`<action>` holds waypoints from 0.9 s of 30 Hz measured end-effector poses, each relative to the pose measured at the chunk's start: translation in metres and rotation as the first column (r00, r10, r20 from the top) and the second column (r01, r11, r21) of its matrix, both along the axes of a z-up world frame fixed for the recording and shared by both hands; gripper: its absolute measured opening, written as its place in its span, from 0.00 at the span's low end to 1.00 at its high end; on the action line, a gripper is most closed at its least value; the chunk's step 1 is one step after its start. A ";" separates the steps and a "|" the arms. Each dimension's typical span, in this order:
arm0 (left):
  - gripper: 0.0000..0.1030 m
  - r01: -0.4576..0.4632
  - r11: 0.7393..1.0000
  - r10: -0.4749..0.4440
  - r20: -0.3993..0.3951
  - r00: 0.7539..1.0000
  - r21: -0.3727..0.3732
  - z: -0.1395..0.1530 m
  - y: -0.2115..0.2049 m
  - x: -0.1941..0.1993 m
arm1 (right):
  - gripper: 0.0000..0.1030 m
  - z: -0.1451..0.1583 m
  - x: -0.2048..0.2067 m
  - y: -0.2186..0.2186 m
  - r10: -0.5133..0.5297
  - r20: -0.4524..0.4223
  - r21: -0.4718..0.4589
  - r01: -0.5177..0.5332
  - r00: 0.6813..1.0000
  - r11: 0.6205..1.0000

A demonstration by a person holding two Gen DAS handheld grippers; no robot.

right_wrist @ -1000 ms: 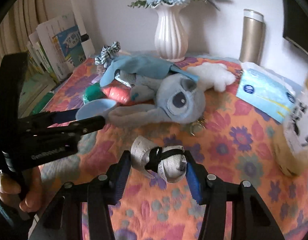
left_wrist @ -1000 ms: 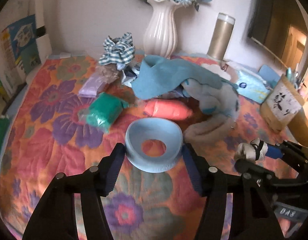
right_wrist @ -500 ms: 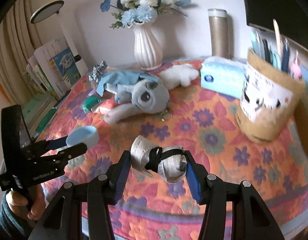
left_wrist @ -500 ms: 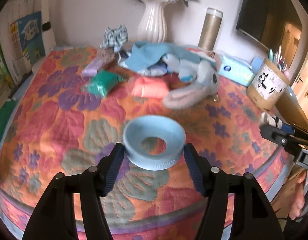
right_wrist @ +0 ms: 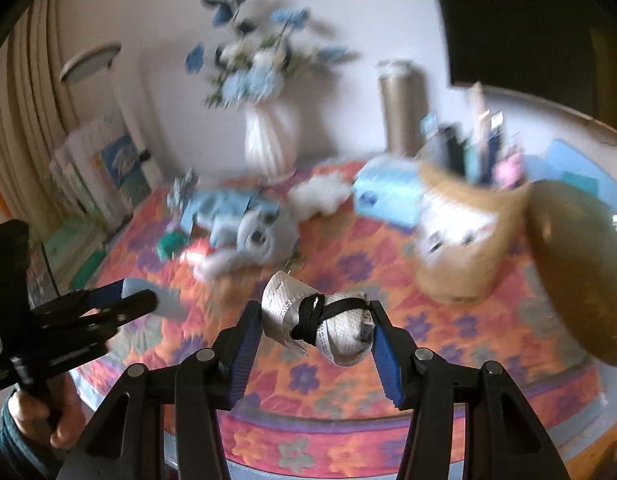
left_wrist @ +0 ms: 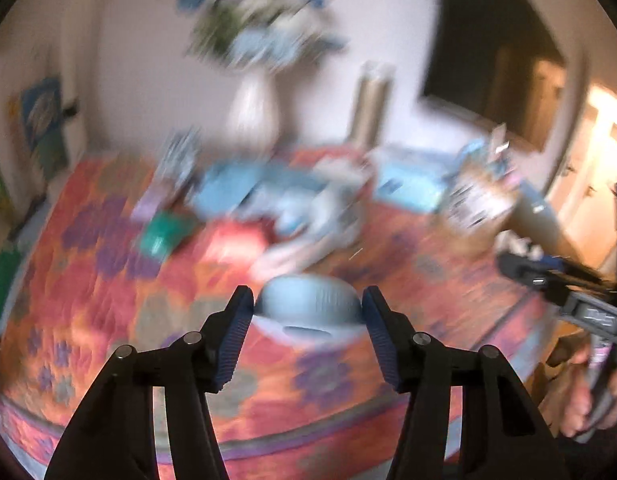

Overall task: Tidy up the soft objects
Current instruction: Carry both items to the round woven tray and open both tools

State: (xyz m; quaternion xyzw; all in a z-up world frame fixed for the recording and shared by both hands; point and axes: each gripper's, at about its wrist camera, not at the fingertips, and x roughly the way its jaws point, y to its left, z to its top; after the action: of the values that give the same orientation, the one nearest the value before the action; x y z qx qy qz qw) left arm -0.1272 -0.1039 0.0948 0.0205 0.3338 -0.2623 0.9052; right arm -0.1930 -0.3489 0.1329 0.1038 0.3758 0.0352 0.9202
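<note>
My left gripper point(left_wrist: 308, 308) is shut on a soft light-blue ring point(left_wrist: 308, 302) and holds it above the near edge of the flowered table; it also shows in the right wrist view point(right_wrist: 148, 300). My right gripper point(right_wrist: 316, 322) is shut on a rolled grey-white cloth tied with a black band point(right_wrist: 328, 320); it shows at the right of the left wrist view point(left_wrist: 548, 272). A pile of soft things lies mid-table: a grey-blue plush toy point(right_wrist: 256, 236), a blue cloth point(right_wrist: 216, 204), a green bundle point(left_wrist: 164, 232) and a pink-red bundle point(left_wrist: 236, 240). Both views are blurred.
A white vase with flowers point(right_wrist: 270, 148) and a metal flask point(right_wrist: 402, 108) stand at the back. A tissue pack point(right_wrist: 388, 196) and a pen holder point(right_wrist: 464, 236) stand at the right, next to a brown round object point(right_wrist: 576, 272). Books point(right_wrist: 100, 172) lean at the left.
Both grippers have pulled back and risen from the table, each still holding its object. The blue ring has tilted to show its side. The views have turned blurry with motion.
</note>
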 end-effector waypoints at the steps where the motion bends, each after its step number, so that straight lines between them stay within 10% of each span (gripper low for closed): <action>1: 0.52 0.025 1.000 -0.025 0.027 0.999 -0.007 0.011 -0.009 -0.004 | 0.50 0.008 -0.004 -0.010 -0.025 0.024 0.008 0.025 0.999 1.000; 15: 0.51 0.397 0.915 -0.386 0.135 0.913 -0.068 0.087 -0.179 -0.017 | 0.50 0.056 -0.053 -0.156 -0.365 0.132 0.008 0.367 0.922 0.930; 27: 0.27 0.539 0.835 -0.538 0.037 0.842 -0.110 0.068 -0.327 0.007 | 0.50 0.005 -0.048 -0.251 -0.586 -0.067 0.009 0.587 0.808 0.809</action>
State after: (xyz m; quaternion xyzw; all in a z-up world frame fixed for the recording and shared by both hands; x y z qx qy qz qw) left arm -0.1202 -0.4311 0.1626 0.0616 0.2969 -0.5251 0.7952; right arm -0.2409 -0.6000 0.1376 0.2291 0.3528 -0.2482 0.8726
